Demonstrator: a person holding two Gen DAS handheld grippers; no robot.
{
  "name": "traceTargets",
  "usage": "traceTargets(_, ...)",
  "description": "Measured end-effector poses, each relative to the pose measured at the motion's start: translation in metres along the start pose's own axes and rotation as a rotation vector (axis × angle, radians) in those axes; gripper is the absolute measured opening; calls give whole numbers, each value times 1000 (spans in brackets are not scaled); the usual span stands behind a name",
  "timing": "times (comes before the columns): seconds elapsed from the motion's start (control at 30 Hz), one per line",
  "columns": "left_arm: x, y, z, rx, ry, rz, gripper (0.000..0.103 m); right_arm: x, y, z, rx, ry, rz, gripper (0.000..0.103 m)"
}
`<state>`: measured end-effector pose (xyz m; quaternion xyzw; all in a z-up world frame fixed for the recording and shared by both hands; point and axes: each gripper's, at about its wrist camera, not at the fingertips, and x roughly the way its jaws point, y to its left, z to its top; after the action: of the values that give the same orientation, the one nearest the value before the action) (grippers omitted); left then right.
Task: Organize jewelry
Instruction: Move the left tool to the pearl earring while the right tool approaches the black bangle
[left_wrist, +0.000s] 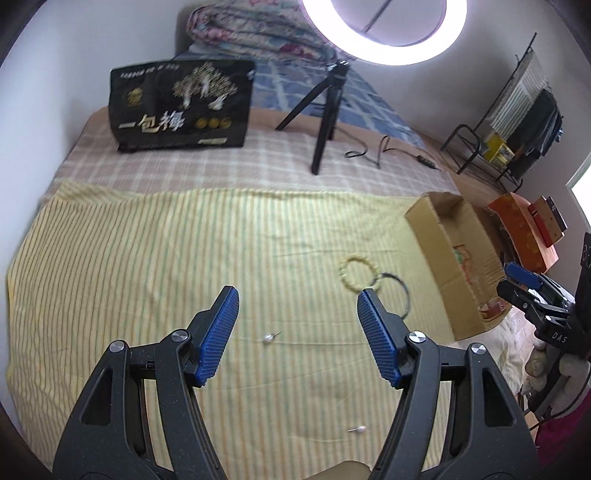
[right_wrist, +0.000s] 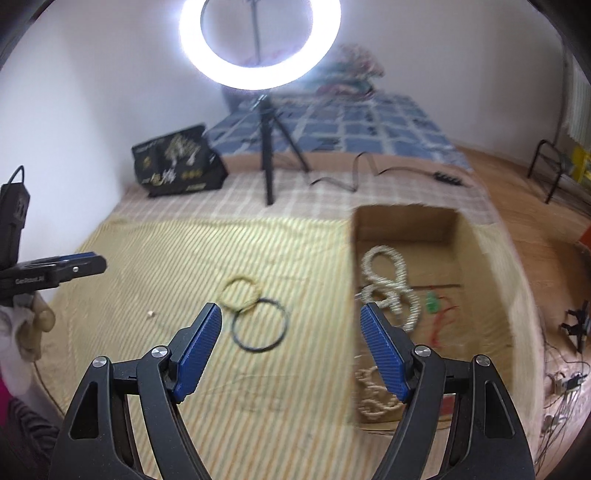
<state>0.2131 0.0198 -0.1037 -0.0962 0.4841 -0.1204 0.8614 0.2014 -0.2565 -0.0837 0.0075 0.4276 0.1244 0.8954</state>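
On the yellow striped cloth (left_wrist: 147, 258) lie a pale beaded bracelet (left_wrist: 356, 273) (right_wrist: 240, 293), a thin black ring (left_wrist: 397, 295) (right_wrist: 260, 325) overlapping it, and two pearl earrings (left_wrist: 269, 337) (left_wrist: 357, 429). One earring also shows in the right wrist view (right_wrist: 150, 314). A cardboard box (left_wrist: 454, 258) (right_wrist: 484, 280) at the right holds a pearl necklace (right_wrist: 391, 288) and a green and red item (right_wrist: 432, 304). My left gripper (left_wrist: 297, 295) is open and empty above the cloth near the earrings. My right gripper (right_wrist: 291, 312) is open and empty, over the box's left edge.
A black snack bag (left_wrist: 181, 103) and a ring light on a tripod (left_wrist: 321, 110) stand at the back, with a black cable (left_wrist: 376, 151) beside them. Folded bedding lies behind. A metal rack (left_wrist: 517, 122) and orange boxes (left_wrist: 524, 229) are at the right.
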Motion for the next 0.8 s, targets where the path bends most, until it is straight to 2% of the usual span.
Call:
traceTargets(0.1,11,9,-7,-8,52,5,57,15,8,1,9,43,21,77)
traceTargets(0.23,22,12,-15,11,87,10,52,36,16,1,34,95,55,77)
traceTargets(0.43,38,15,-23,20,145,-4,35,62,19,-3,95,184,72,76)
traceTargets(0.5,46,16,-26,18,168,-7,34,69,17,-5,111,207,75,62)
traceTargets(0.53,48,16,-26,17,177,-9,30,72,16,-6,118,219,77,56)
traceTargets(0.6,55,17,-28,15,199,-19,28,80,13,-9,141,243,73,51)
traceTargets(0.7,62,16,-30,18,215,-18,28,89,8,-14,170,271,72,38)
traceTargets(0.8,68,17,-30,10,229,-20,28,97,6,-18,172,290,53,38)
